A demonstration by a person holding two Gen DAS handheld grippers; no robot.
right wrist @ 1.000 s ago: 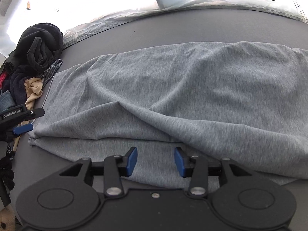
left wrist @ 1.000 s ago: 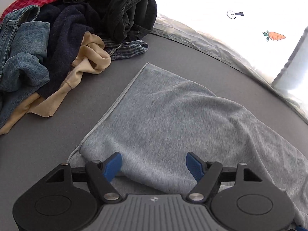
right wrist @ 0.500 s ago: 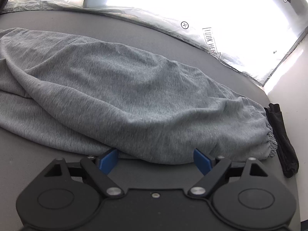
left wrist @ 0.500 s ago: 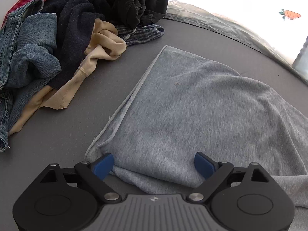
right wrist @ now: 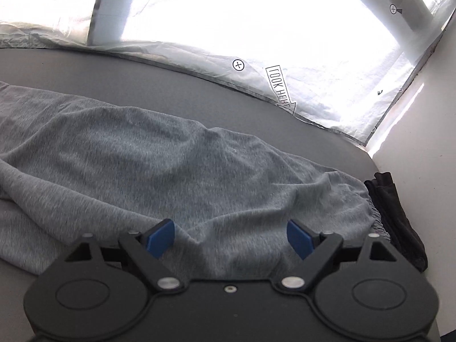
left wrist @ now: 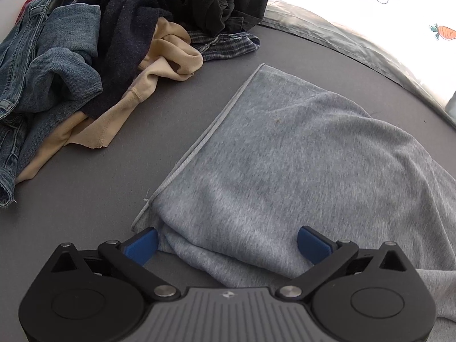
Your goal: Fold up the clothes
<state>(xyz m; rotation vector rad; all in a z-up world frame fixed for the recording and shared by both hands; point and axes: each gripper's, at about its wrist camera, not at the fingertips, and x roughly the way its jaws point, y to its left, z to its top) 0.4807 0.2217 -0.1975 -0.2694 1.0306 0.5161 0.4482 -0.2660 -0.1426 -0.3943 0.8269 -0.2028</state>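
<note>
left wrist: soft heathered grey garment (left wrist: 285, 165), ribbed edge.

Flat gray work surface (left wrist: 85, 199) ran edge to edge. Behind it hung a crinkled white sheet (right wrist: 327, 91), strongly backlit & blown out, printed w/ a carrot (left wrist: 446, 32), crosshair circles (right wrist: 238, 64) & a "LOOK HERE" arrow (right wrist: 280, 89). Plain white wall (right wrist: 421, 171) at rt.

Bare grey surface (left wrist: 94, 176) between heaped clothes pile (left wrist: 85, 57) and grey garment (left wrist: 285, 156); dark cloth (right wrist: 396, 216) against right wall (right wrist: 427, 171).
</note>
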